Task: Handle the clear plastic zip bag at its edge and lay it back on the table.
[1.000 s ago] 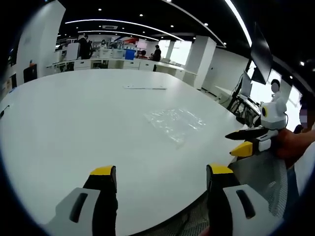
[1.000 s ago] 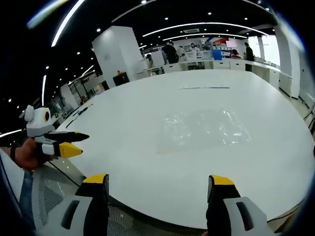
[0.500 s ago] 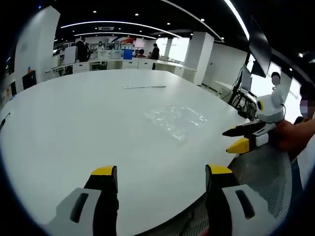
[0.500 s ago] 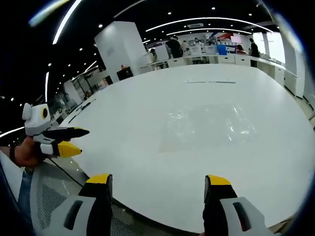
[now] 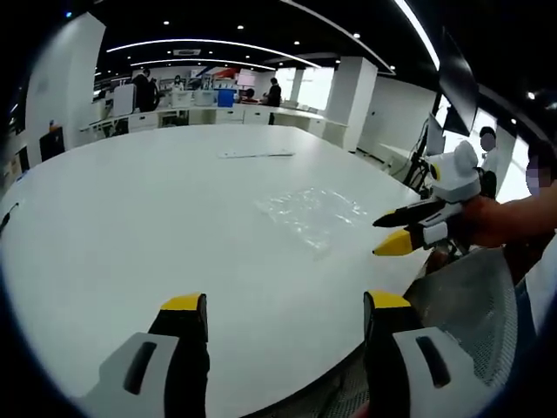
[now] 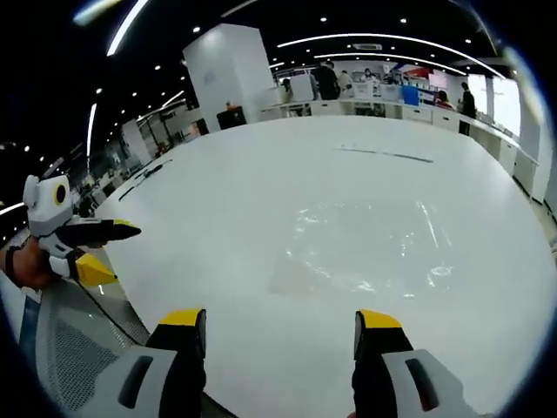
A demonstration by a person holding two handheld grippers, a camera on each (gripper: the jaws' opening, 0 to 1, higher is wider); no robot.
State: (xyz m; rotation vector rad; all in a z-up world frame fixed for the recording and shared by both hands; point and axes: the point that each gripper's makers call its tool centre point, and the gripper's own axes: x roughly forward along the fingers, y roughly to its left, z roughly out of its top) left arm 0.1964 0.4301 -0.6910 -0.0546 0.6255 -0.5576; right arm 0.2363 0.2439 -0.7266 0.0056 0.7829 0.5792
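Observation:
A clear plastic zip bag (image 5: 312, 212) lies flat on the big white round table (image 5: 130, 218), right of centre in the left gripper view. In the right gripper view the zip bag (image 6: 365, 248) lies just ahead of my right gripper (image 6: 278, 335), whose jaws stand open and empty above the table's near edge. My left gripper (image 5: 283, 326) is open too, empty, over the near part of the table. The right gripper (image 5: 387, 233) comes into the left gripper view from the right, held by a hand, open, close to the bag's near right edge. The left gripper (image 6: 104, 248) shows at the left in the right gripper view.
A thin flat strip (image 5: 257, 154) lies on the far side of the table. A mesh chair seat (image 5: 470, 305) stands beside the table's edge. Desks, white pillars and people are in the office behind. A dark object (image 6: 144, 171) lies at the table's far left rim.
The right gripper has moved forward over the table edge toward the bag, which now looms larger in its view. The left gripper has hardly moved.

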